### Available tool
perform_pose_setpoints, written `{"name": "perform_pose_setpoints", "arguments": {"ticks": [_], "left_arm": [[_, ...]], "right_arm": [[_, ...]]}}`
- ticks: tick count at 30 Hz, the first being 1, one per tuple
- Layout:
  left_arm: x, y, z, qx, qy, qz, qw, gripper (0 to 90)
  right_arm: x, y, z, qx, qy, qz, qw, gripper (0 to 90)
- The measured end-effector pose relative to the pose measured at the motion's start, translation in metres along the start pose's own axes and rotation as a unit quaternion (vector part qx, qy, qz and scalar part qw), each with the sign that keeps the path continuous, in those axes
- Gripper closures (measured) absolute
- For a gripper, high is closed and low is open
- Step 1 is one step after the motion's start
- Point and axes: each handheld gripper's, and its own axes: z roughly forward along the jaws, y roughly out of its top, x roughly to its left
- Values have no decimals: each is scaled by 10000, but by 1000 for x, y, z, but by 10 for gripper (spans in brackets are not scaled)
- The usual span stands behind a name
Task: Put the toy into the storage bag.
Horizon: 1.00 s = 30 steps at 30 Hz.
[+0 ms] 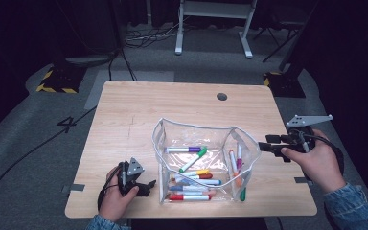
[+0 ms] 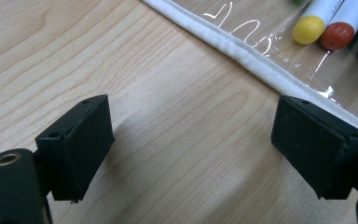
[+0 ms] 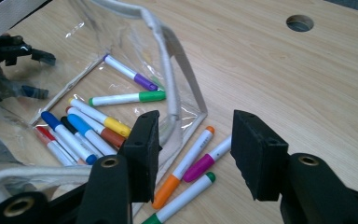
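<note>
Resting low on the bench (image 1: pixel 124 105) at lower left of the high view, the left gripper (image 2: pixel 191 154) has jaws spread wide on nothing, just beside the pouch (image 1: pixel 160 143). At right, the right gripper (image 3: pixel 193 154) has jaws half open, empty, above loose markers (image 3: pixel 182 163).

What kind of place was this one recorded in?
Probably a lab or recording studio: dark curtained surroundings, cables across grey carpet, hazard-striped blocks and a taped floor mark around one wooden table.
</note>
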Motion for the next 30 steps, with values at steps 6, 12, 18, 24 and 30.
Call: {"name": "perform_pose_setpoints", "arguments": {"ticks": [6, 12, 18, 24, 30], "left_arm": [[0, 0, 0, -1, 9, -1, 10000, 132], [0, 0, 0, -3, 11, -1, 10000, 132], [0, 0, 0, -3, 14, 3, 10000, 132], [0, 0, 0, -3, 9, 3, 10000, 132], [0, 0, 0, -2, 13, 2, 10000, 132]], "right_arm": [[-15, -16, 5, 164, -216, 270, 9993, 520], [-17, -44, 45, 805, -247, 289, 9960, 502], [-11, -67, 79, 1222, -158, 260, 9920, 496], [-5, -85, 104, 1449, -42, 275, 9891, 488], [-1, -97, 117, 1602, 86, 398, 9862, 478]]}}
